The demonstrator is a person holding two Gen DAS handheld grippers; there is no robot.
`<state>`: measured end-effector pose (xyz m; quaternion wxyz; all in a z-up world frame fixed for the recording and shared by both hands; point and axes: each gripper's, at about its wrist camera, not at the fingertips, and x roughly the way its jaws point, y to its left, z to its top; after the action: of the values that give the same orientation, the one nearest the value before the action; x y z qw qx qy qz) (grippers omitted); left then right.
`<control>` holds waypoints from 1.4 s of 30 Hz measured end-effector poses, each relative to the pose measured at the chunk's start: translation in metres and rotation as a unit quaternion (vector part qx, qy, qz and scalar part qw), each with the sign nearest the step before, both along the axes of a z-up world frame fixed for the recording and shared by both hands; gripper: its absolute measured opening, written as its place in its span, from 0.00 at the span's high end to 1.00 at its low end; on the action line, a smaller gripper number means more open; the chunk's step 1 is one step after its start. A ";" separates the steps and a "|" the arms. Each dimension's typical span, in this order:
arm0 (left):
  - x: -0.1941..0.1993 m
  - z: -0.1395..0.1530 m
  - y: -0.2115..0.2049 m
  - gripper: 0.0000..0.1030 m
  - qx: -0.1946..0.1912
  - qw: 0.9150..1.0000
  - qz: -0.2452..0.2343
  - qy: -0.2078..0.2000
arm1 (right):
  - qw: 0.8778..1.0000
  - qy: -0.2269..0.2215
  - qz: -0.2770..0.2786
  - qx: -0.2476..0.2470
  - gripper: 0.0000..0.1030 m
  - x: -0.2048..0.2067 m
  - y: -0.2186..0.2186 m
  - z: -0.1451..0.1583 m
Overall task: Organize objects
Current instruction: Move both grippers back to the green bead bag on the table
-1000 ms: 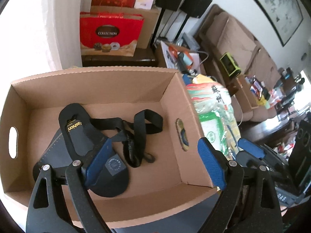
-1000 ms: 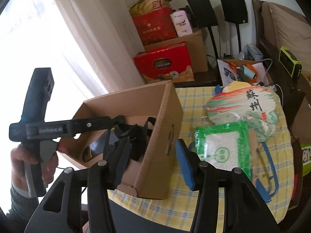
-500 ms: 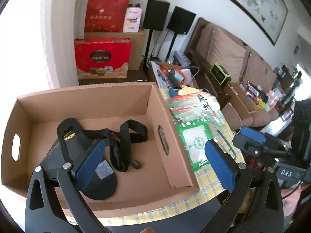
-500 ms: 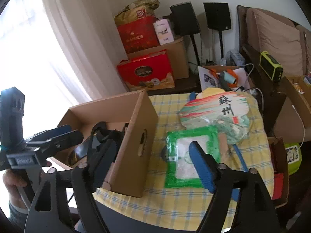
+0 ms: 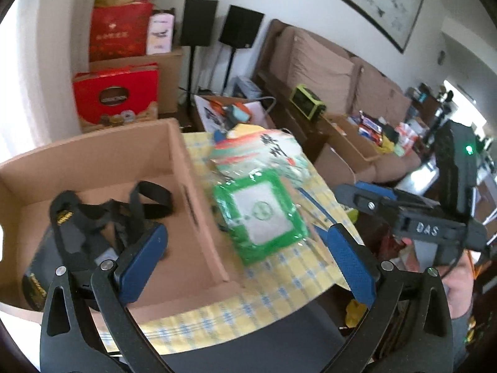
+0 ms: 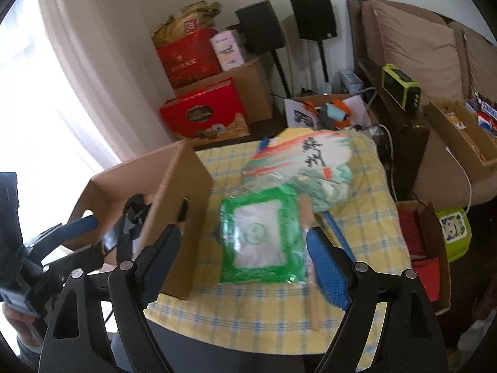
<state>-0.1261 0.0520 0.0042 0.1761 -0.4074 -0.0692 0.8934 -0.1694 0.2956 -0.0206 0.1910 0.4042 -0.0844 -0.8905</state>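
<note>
Both claws spread, holding nothing, above the table's near edge.
Left claw (image 5: 248, 264) and right claw (image 6: 242, 267) frame the green packet (image 6: 264, 242), flat on the checked table (image 6: 357, 217) beside the cardboard box (image 6: 183, 180); black strapped item (image 5: 102, 217) lies inside the box; painted fan (image 6: 304, 161) behind the packet.

Worktop (image 6: 357, 227) has a yellow/blue checked cloth over it. Cardboard box (image 6: 186, 186) sits on it at 9 o'clock, open top, hand-slot in the side wall. Green-framed packet (image 6: 262, 239) lies flat just beside the box at centre. Painted paper fan (image 6: 298, 161) at 12 o'clock, its lower edge overlapping the packet's far end; blue handle (image 6: 335, 233) runs toward 4 o'clock along the packet.
</note>
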 end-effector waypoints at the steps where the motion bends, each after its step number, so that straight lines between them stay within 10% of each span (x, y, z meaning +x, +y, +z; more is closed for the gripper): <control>1: 0.002 -0.001 0.005 0.00 0.000 1.000 -0.004 0.003 | 1.000 -0.002 -0.003 -0.001 0.18 0.000 0.005 -0.002; 14: 0.029 -0.025 0.048 0.02 -0.003 0.999 -0.031 0.033 | 0.999 -0.029 -0.018 -0.030 0.21 0.004 0.043 -0.038; 23: 0.033 -0.038 0.071 0.15 -0.013 0.998 -0.045 0.052 | 0.998 -0.043 -0.023 -0.043 0.45 0.002 0.056 -0.059; 30: 0.026 -0.054 0.087 0.26 -0.010 0.998 -0.054 0.036 | 0.997 -0.054 -0.021 -0.056 0.63 -0.002 0.062 -0.073; 42: -0.010 -0.088 0.112 0.25 -0.033 0.999 -0.017 -0.006 | 0.996 -0.063 -0.021 -0.068 0.63 -0.017 0.072 -0.081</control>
<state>-0.1357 0.1640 -0.0839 0.1770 -0.4196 -0.0344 0.8896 -0.1866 0.3671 -0.1016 0.1937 0.4433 -0.1649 -0.8595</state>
